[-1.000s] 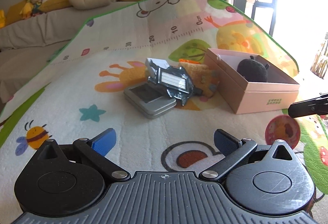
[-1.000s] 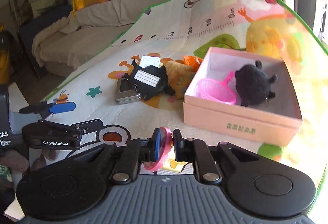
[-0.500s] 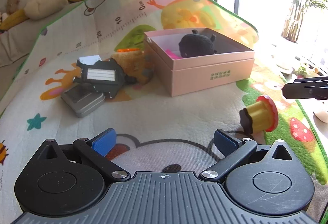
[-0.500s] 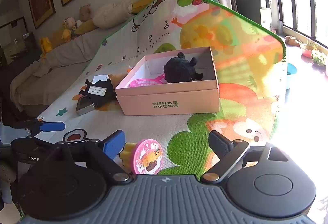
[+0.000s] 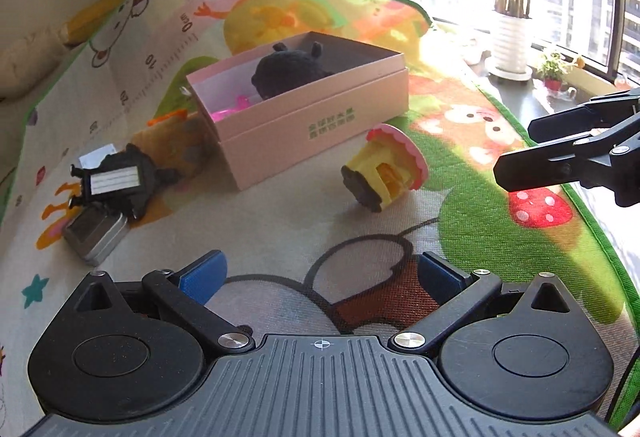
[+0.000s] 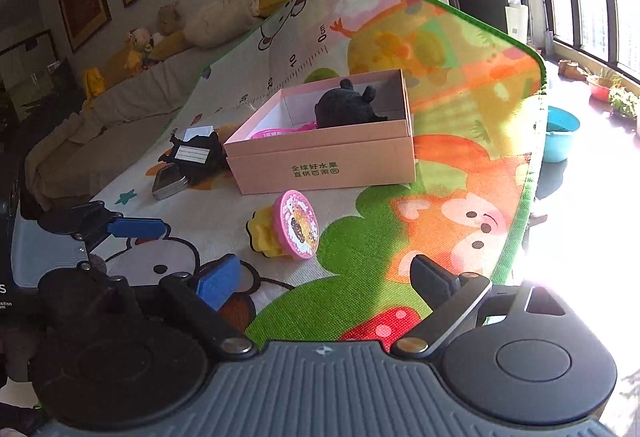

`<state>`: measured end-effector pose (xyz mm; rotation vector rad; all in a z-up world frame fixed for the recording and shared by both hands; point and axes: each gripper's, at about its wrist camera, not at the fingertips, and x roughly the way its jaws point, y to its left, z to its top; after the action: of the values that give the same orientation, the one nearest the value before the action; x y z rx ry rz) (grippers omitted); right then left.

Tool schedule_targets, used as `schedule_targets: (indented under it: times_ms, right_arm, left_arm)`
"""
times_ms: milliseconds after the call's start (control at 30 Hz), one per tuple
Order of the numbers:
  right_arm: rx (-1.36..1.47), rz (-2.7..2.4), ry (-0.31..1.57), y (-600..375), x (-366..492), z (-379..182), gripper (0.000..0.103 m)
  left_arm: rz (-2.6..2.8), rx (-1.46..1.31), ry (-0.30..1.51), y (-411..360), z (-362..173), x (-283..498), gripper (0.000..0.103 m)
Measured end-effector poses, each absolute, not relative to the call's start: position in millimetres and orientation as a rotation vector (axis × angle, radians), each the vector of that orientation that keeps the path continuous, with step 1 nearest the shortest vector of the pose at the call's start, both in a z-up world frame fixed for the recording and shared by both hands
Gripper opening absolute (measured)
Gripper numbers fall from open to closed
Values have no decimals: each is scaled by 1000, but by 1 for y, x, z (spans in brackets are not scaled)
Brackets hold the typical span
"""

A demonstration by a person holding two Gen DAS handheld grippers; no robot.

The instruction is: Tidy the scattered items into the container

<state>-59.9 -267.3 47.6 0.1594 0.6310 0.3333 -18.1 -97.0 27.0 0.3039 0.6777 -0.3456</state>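
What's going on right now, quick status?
Left gripper open, empty. Right gripper open, empty. Yellow-pink toy on its side on the mat, outside the pink box. Nothing blocking it.

The right gripper, clamped a second ago on the yellow toy cup with a pink scalloped lid, now stands wide apart. The cup lies tipped on the cartoon-printed play mat, just before the pink cardboard box.

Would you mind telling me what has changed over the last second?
The right gripper opened and released the pink-and-yellow toy, which now lies on its side on the mat before the pink box. The left gripper stayed open and empty; the box's contents look unchanged.
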Motion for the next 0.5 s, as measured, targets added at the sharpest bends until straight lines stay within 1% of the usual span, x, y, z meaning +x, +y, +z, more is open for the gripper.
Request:
schedule_targets:
  times_ms: [33,67,133,167,200,367,467,500]
  right_arm:
    - [169,335,628,-266,-59,48,92]
    - [181,338,626,-265,-57,49,87]
    - [191,354,629,-259,-50,51,61]
    - [188,364,630,-254,-44,52,57]
    - [178,362,623,-249,-39,53,55]
    - [133,343,641,-227,-6,49,55]
    - [108,344,678,-214,13,45,38]
    - [95,351,690,-208,18,44,35]
  left_arm:
    - [-346,307,675,-96,28,-19,103]
    - [-344,310,673,-95,28,-19,103]
    - [-339,304,674,-93,29,-19,103]
    - [-338,297,674,-91,29,-19,103]
    - [-338,291,673,-89,30,-18,103]
    - [-336,234,671,-74,28,-14,103]
    - [-335,189,669,-62,26,-9,103]
    - [-335,173,669,-57,26,-6,103]
